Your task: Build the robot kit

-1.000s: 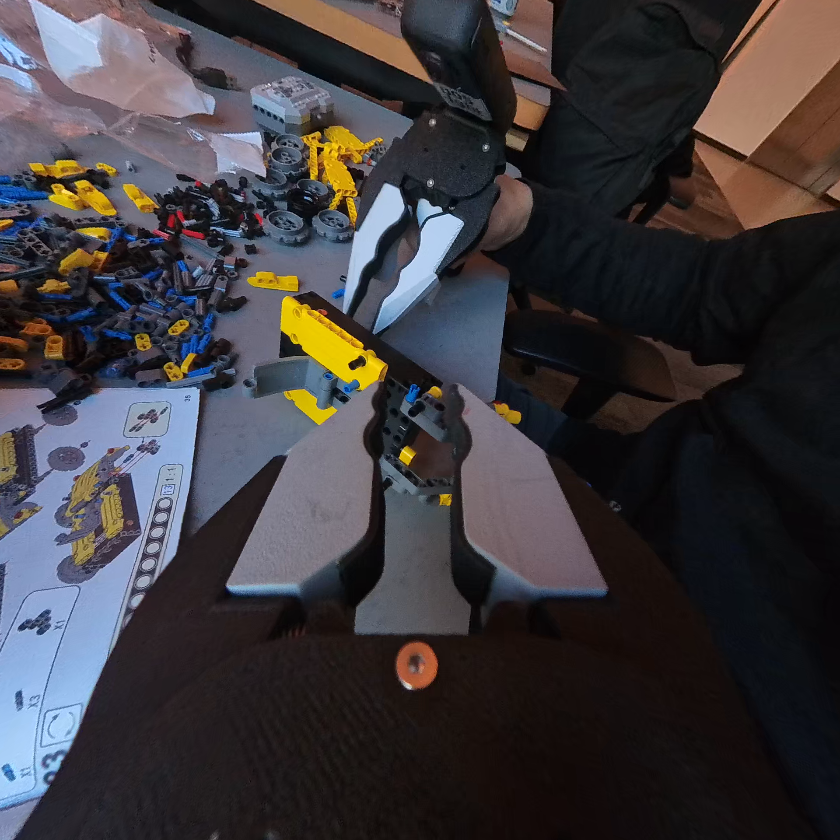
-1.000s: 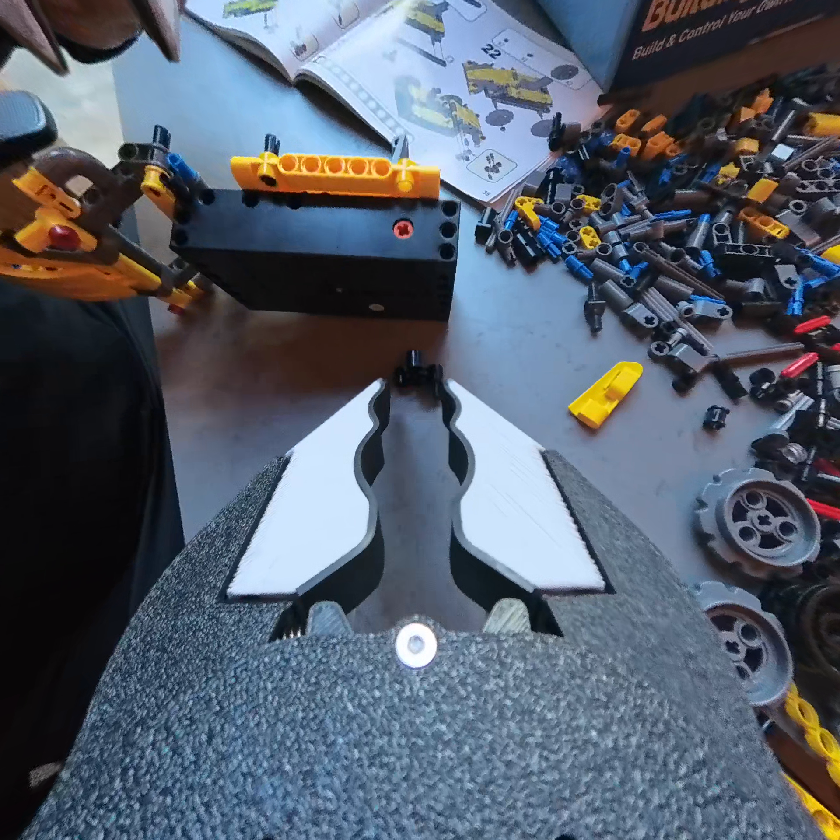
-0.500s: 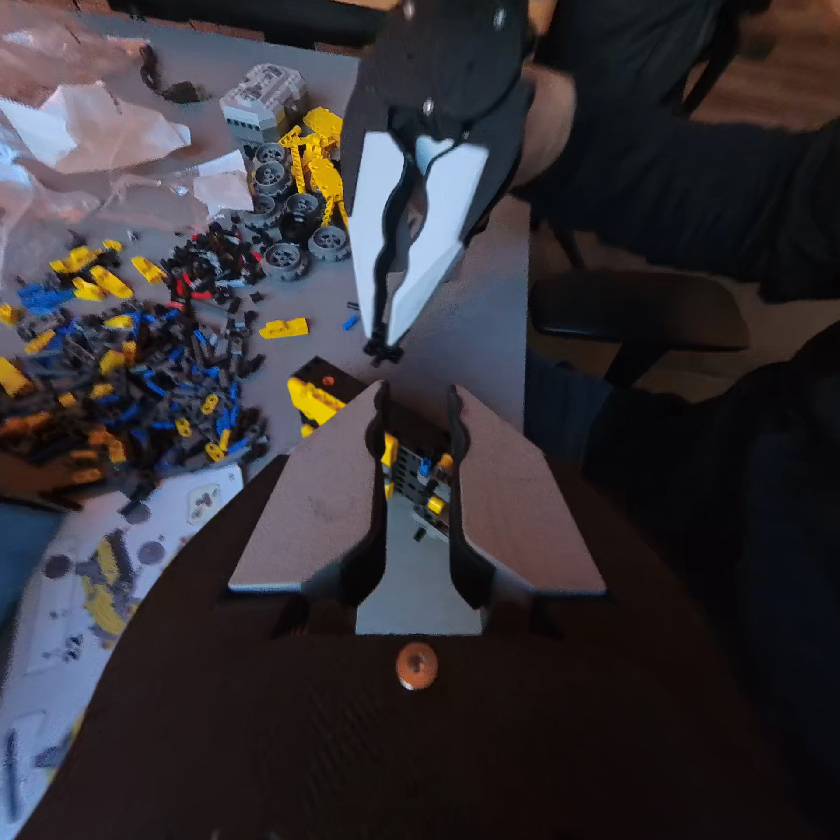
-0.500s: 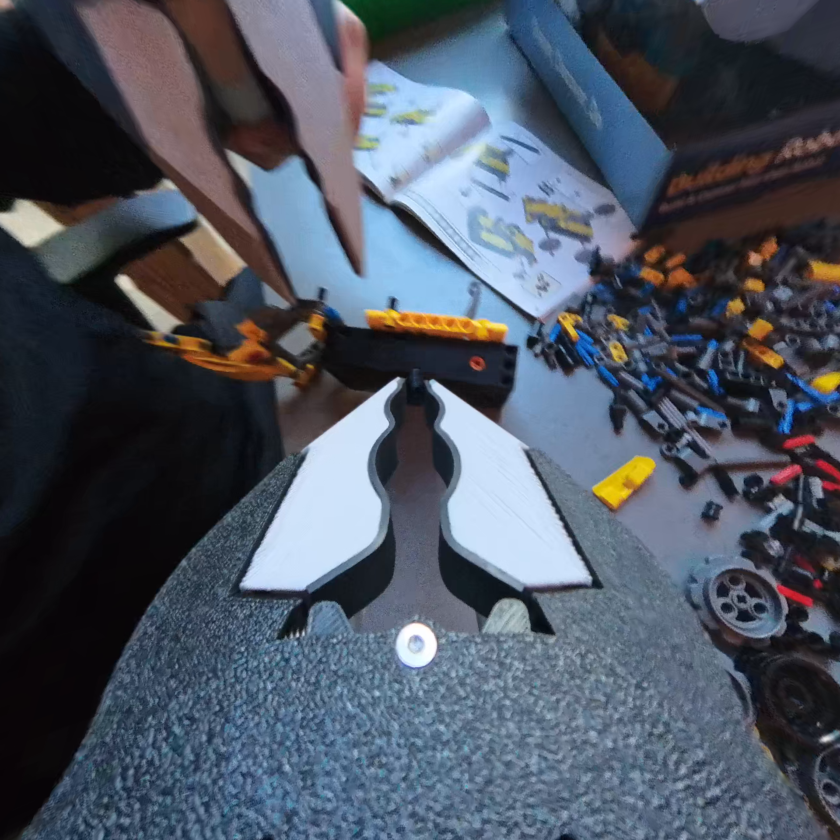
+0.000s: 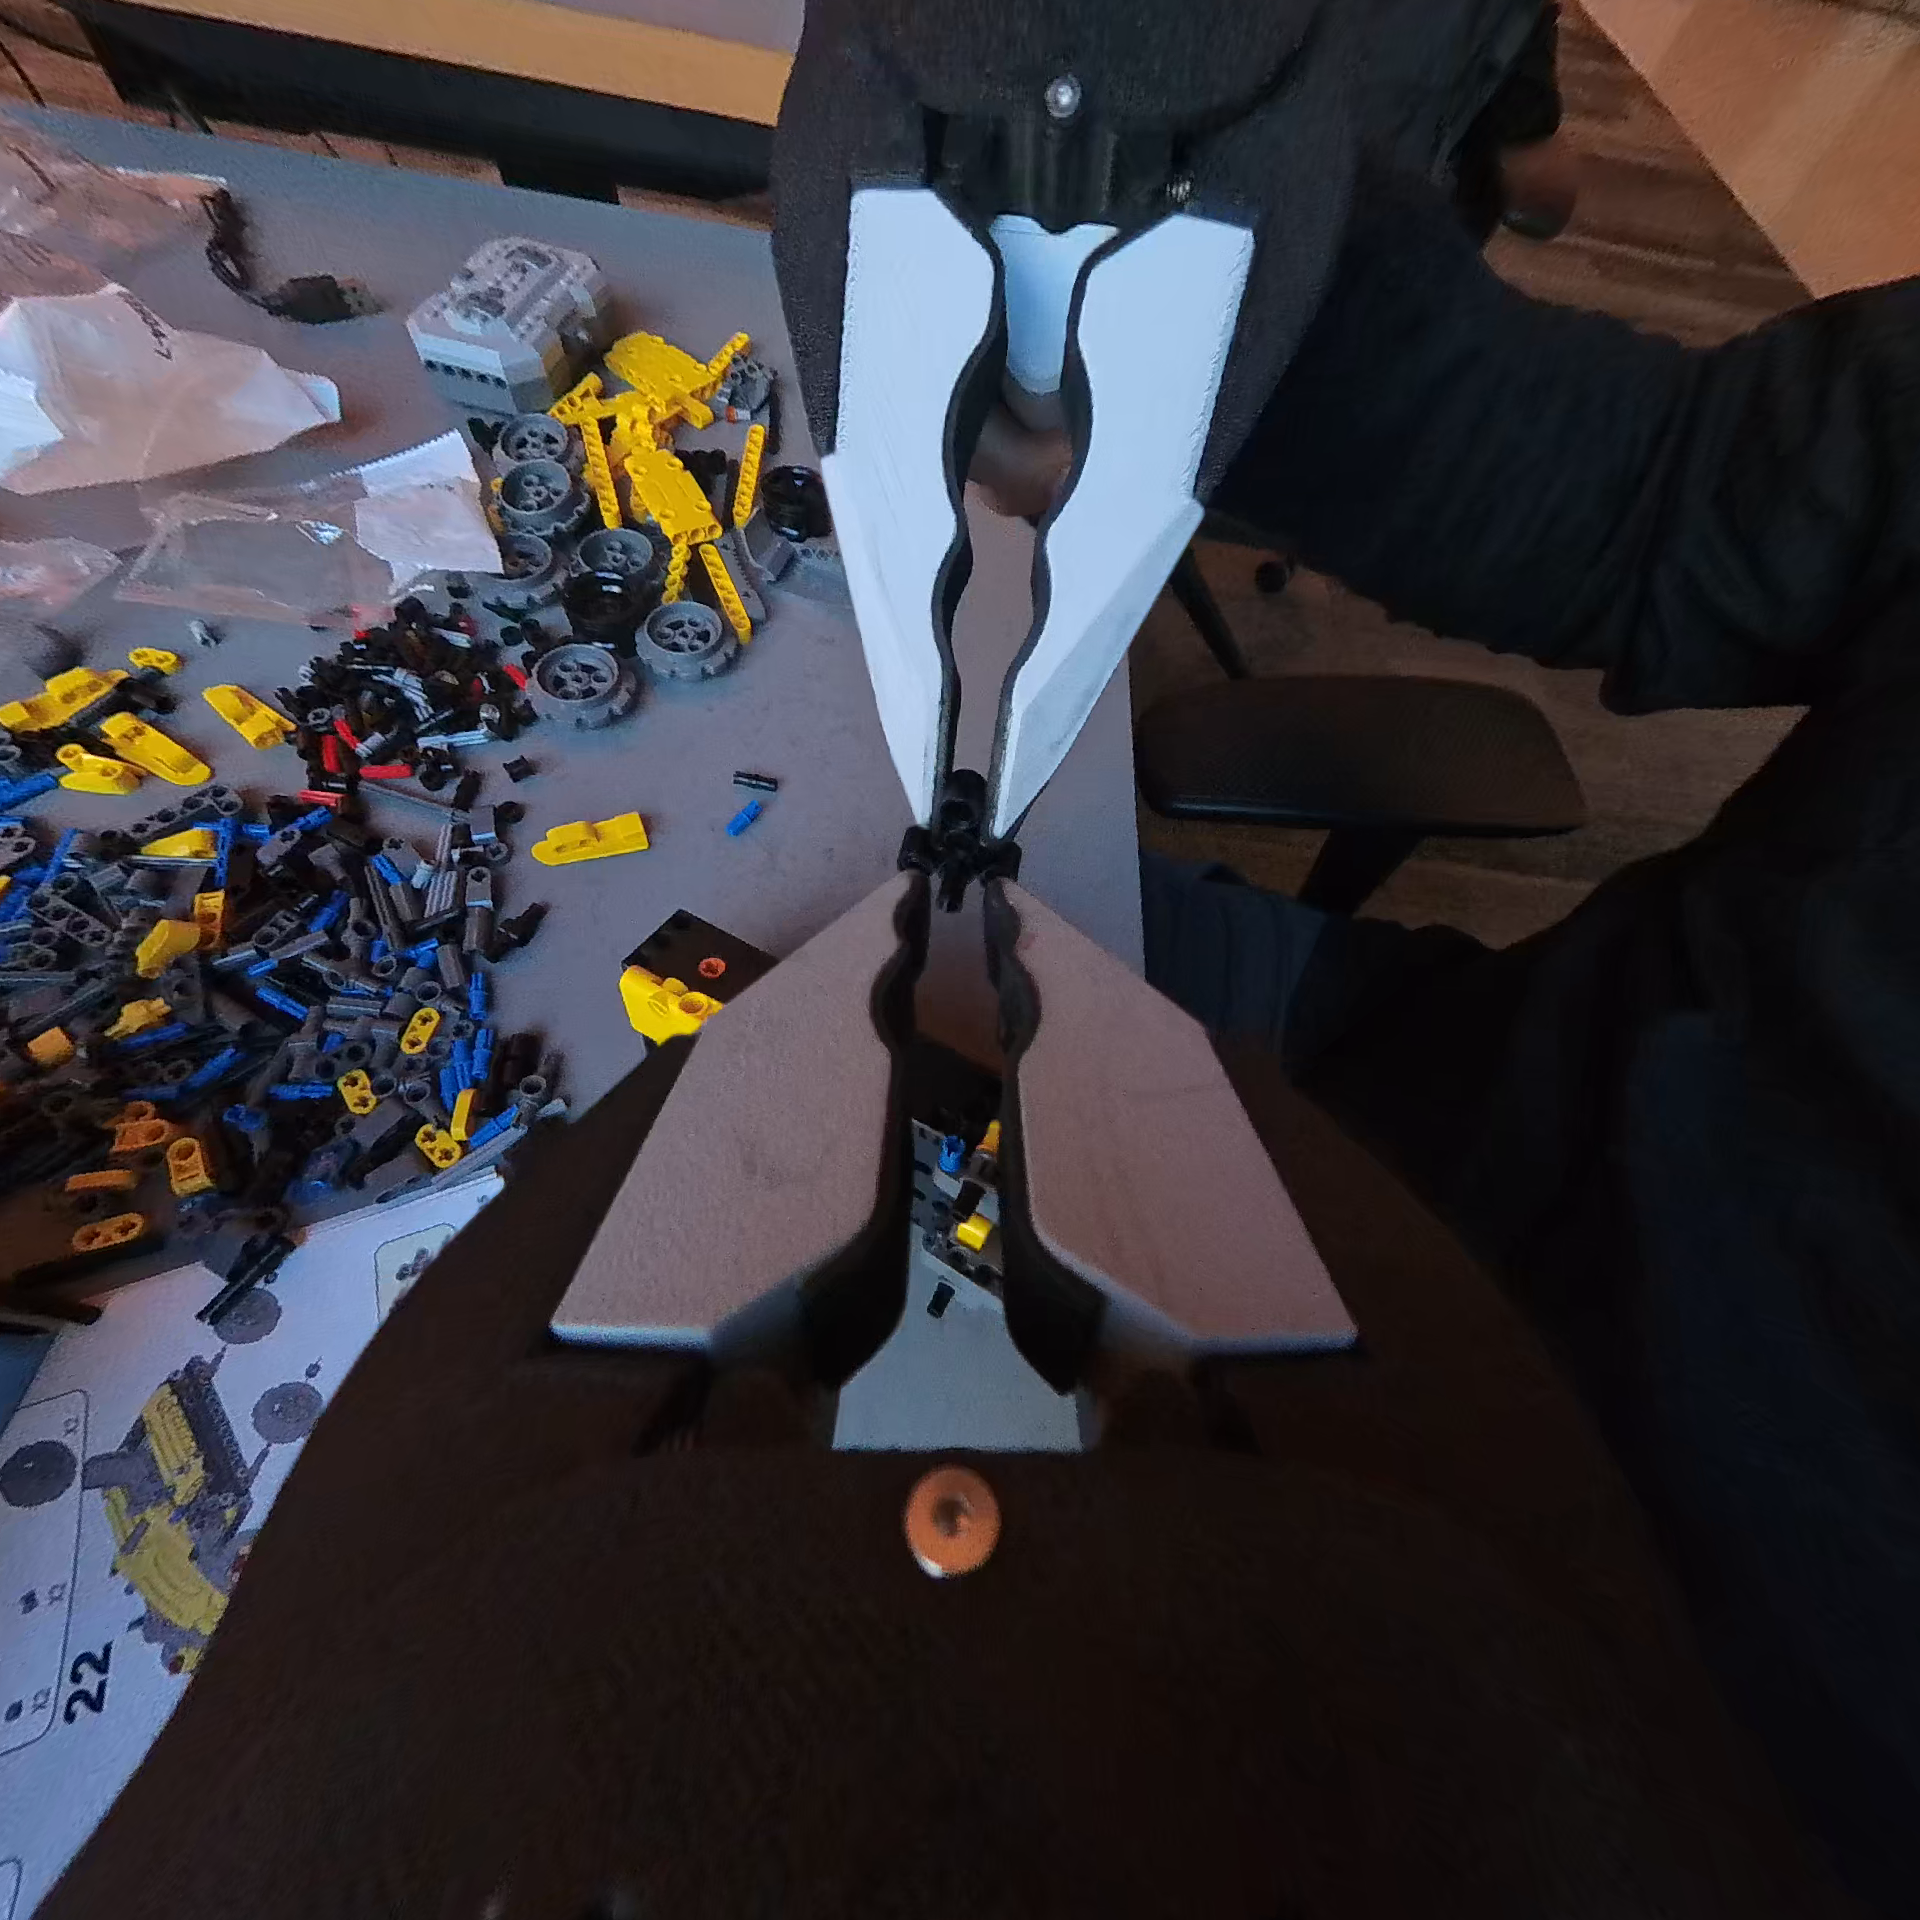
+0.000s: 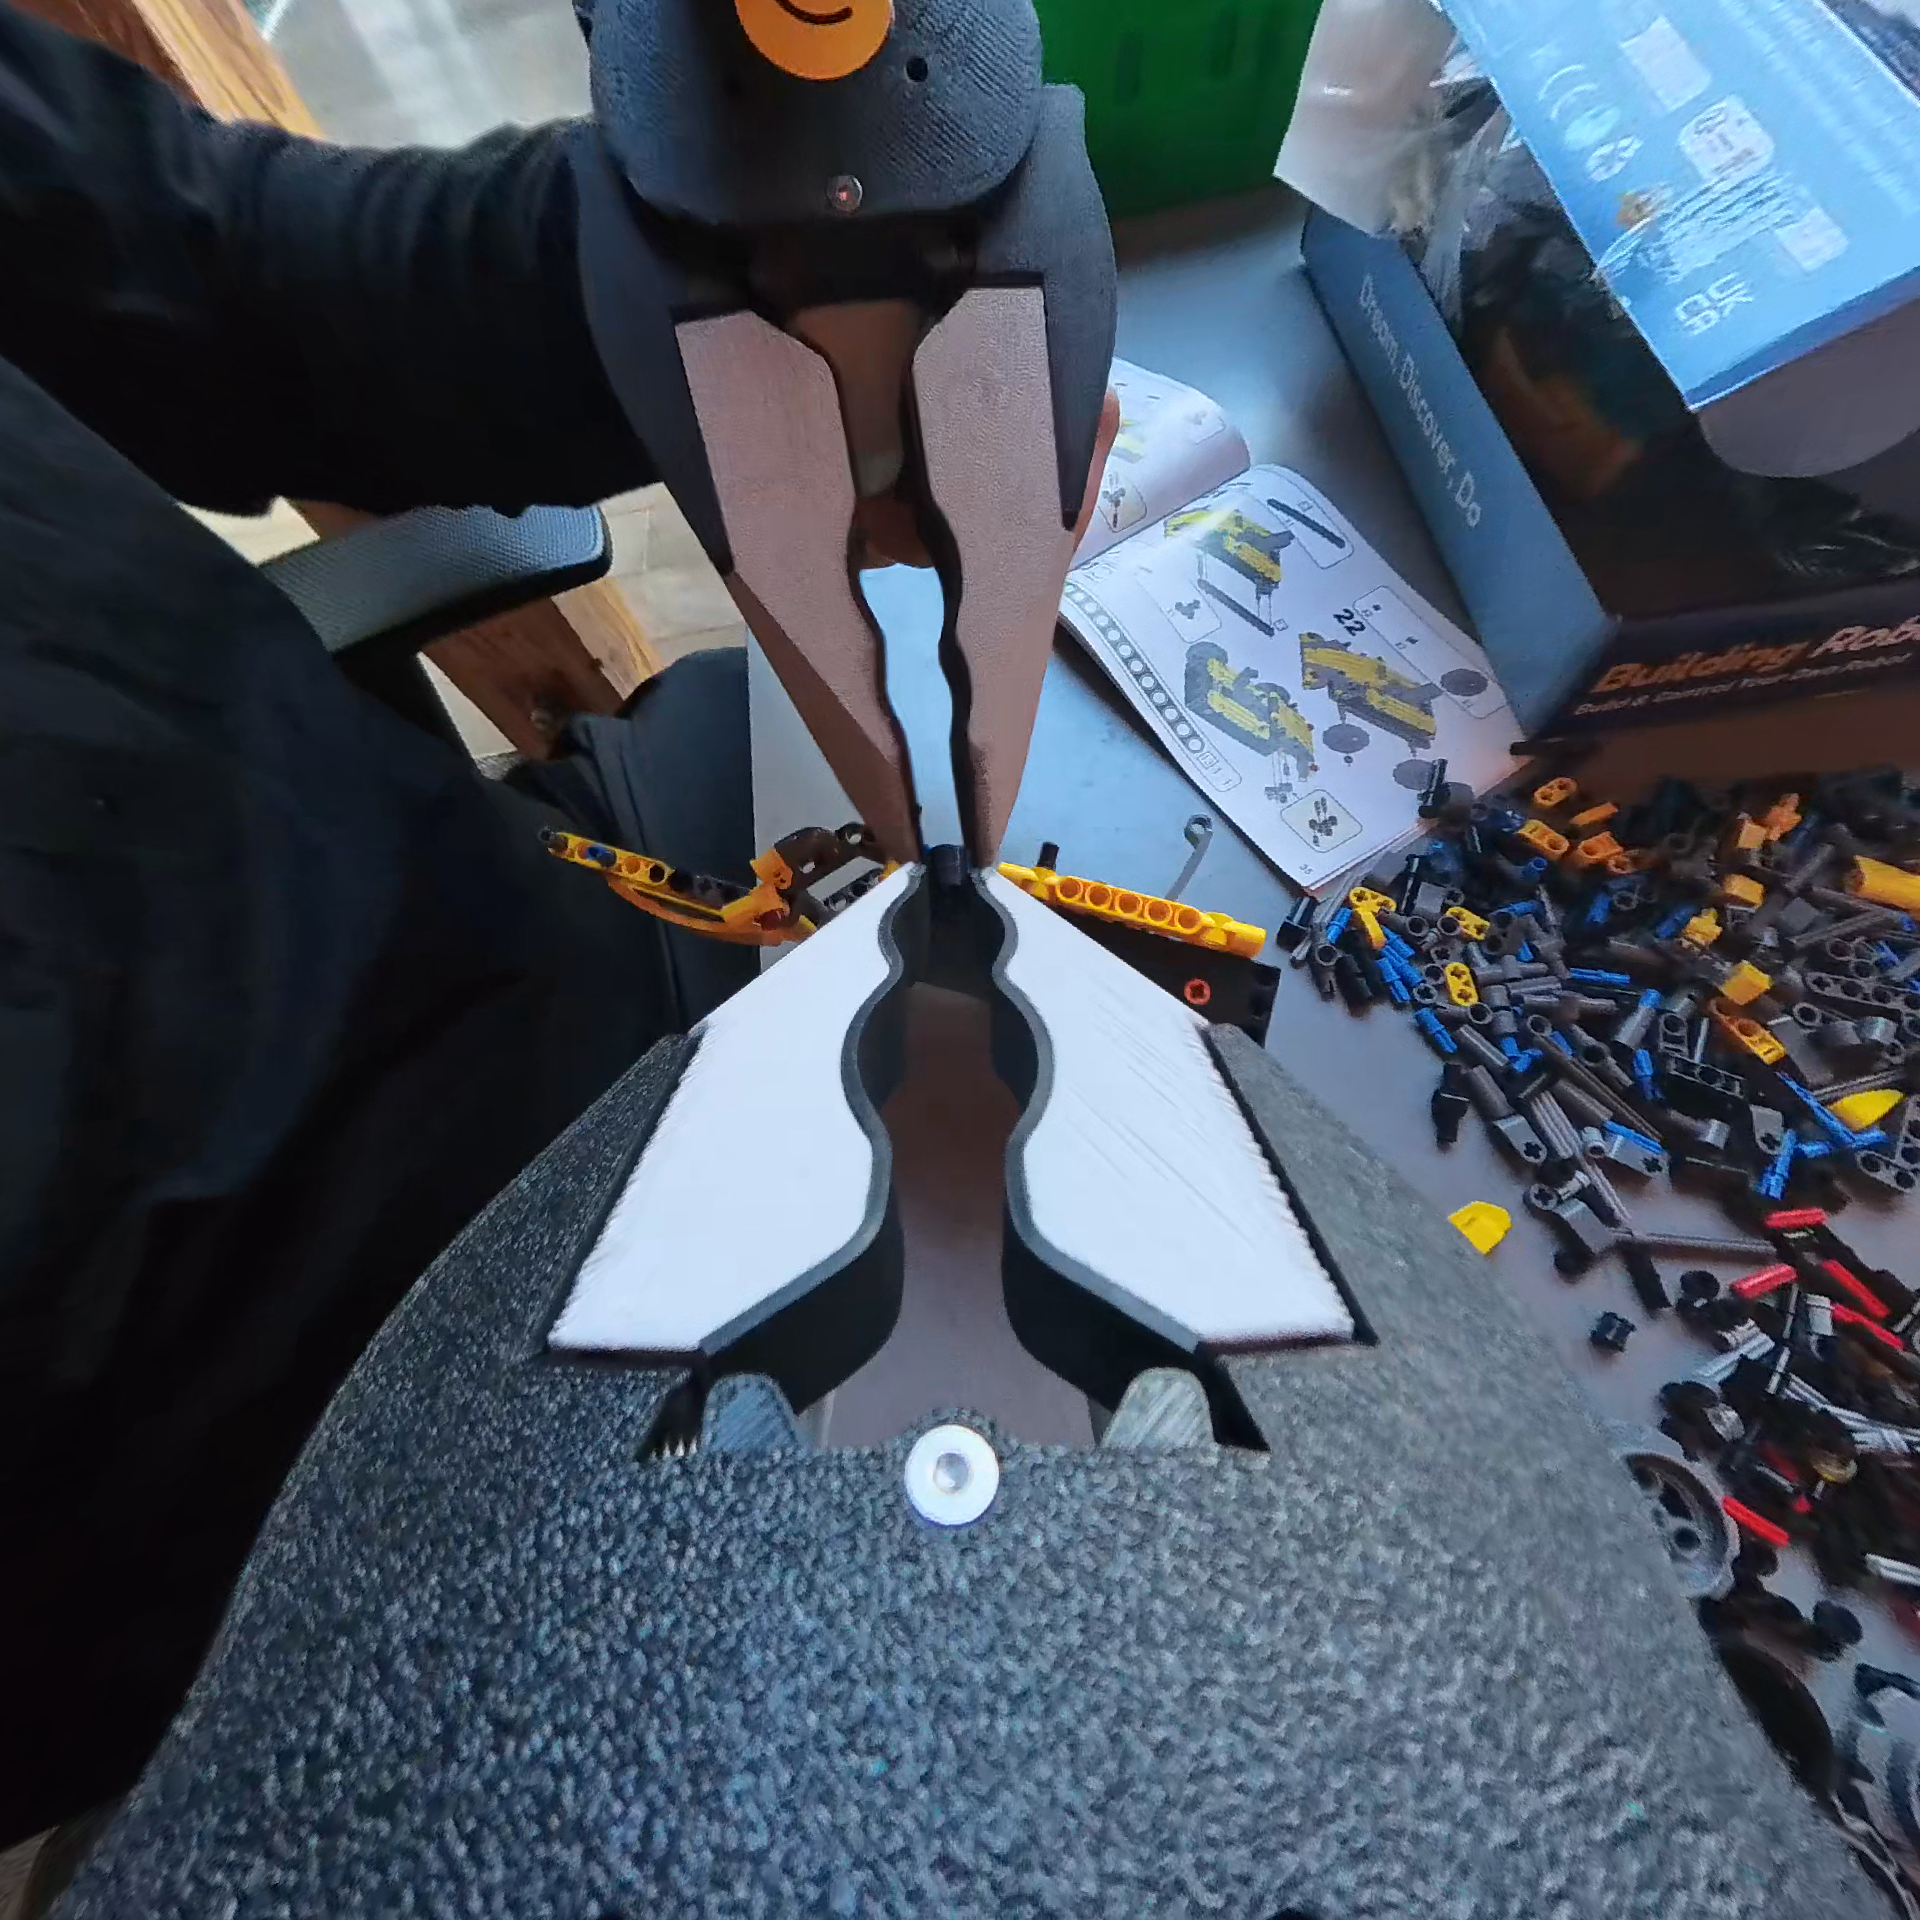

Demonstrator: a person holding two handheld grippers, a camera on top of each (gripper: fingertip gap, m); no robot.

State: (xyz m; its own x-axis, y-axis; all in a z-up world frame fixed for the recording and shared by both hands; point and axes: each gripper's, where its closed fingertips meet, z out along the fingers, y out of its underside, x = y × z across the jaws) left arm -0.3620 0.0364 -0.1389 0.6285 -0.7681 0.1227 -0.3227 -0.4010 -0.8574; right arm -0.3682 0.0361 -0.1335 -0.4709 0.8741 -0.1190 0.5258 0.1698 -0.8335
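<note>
The right gripper point(image 5: 958, 821) pinches a small black connector piece point(image 5: 957, 847) with short pegs sticking sideways. The left gripper point(image 5: 951, 894), fingers nearly closed, meets it tip to tip above the grey bench point(image 5: 810, 748); whether they grip it, I cannot tell.

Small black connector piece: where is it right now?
The small black connector piece sits pinched at the right claw tips, meeting the left claw above the grey table.

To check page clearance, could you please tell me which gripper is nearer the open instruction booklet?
Left. The left gripper overhangs the instruction booklet at its corner; the right gripper reaches in from the opposite side, pinching a small black connector.
</note>
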